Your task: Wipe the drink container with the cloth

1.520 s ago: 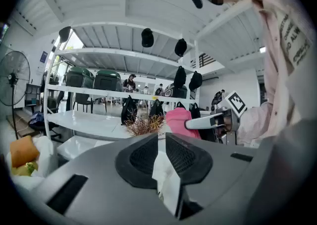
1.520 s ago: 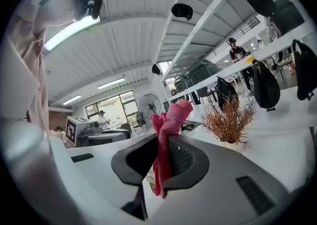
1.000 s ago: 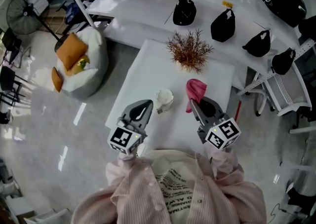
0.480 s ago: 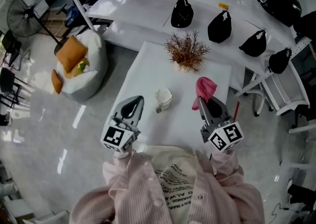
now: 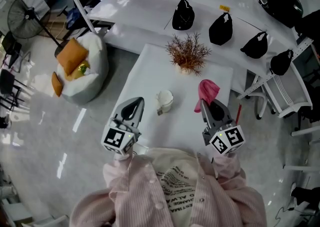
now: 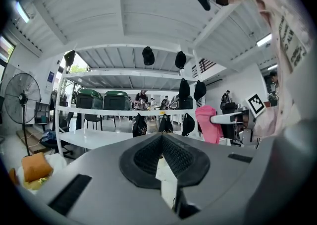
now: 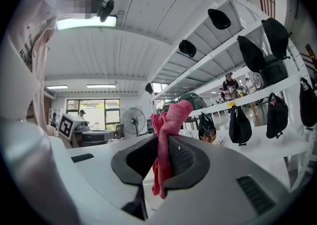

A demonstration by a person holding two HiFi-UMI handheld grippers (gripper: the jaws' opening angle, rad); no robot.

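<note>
The drink container (image 5: 165, 100), a small pale cup, is standing on the white counter (image 5: 150, 66), apart from both tools and touched by neither. It is sitting between the two, a little ahead of their tips, with its mouth facing up as far as the head view shows.

The left tongs (image 5: 135, 104) are pressed fully together with nothing between them. The left gripper view shows the two ribbed pads (image 6: 148, 157) meeting along one seam. They are pointing level over the counter's near left edge, just beside the cup.

The right tongs (image 5: 209, 105) are clamped on the pink cloth (image 5: 207, 91). In the right gripper view the cloth (image 7: 168, 125) is bunching above the pads and trailing below them, so both ends are hanging loose.

The cup is lying to the left of the cloth and across open counter from it (the left tongs are the nearer pair). So wiping probably means swinging the right tongs leftward until the loose cloth meets the cup's side. The left tongs look well placed to steady the light cup, though they would have to open first. A dried plant (image 5: 187, 53) is standing further back, well clear of that path.
</note>
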